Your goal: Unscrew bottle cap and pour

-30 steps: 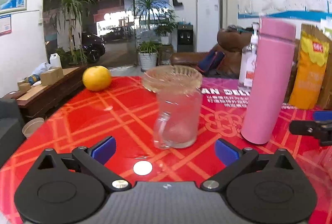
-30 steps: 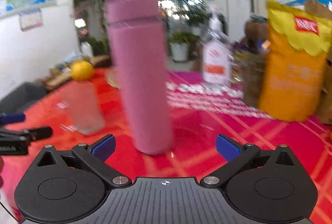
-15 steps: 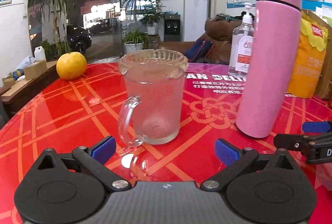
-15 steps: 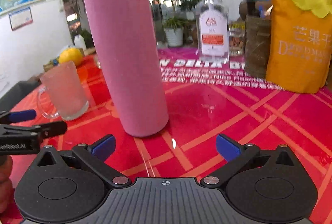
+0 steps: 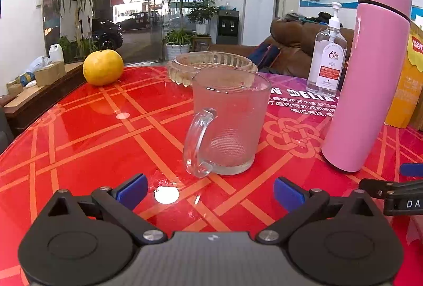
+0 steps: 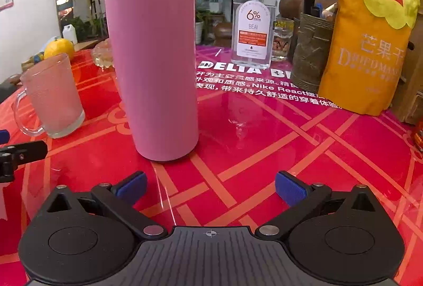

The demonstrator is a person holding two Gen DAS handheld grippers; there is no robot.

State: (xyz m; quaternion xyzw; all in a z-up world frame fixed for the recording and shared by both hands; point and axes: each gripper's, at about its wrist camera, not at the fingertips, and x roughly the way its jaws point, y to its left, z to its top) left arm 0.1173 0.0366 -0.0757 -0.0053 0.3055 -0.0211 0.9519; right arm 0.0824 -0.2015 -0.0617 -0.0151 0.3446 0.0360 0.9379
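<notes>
Red table (image 5: 87,132): pink bottle (image 6: 150,48) capped, upright; glass mug (image 5: 227,122) beside. Left gripper (image 5: 210,190), right gripper (image 6: 210,189) both spread, empty. Nothing started.

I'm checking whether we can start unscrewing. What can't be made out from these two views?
- Right wrist view: the pink bottle has its top cut off by the frame edge, so cap and seam are unseen.
- Both views: the bottle's contents, hidden by its opaque wall.
- Left wrist view: the orange bag is cut by the right edge.
</notes>
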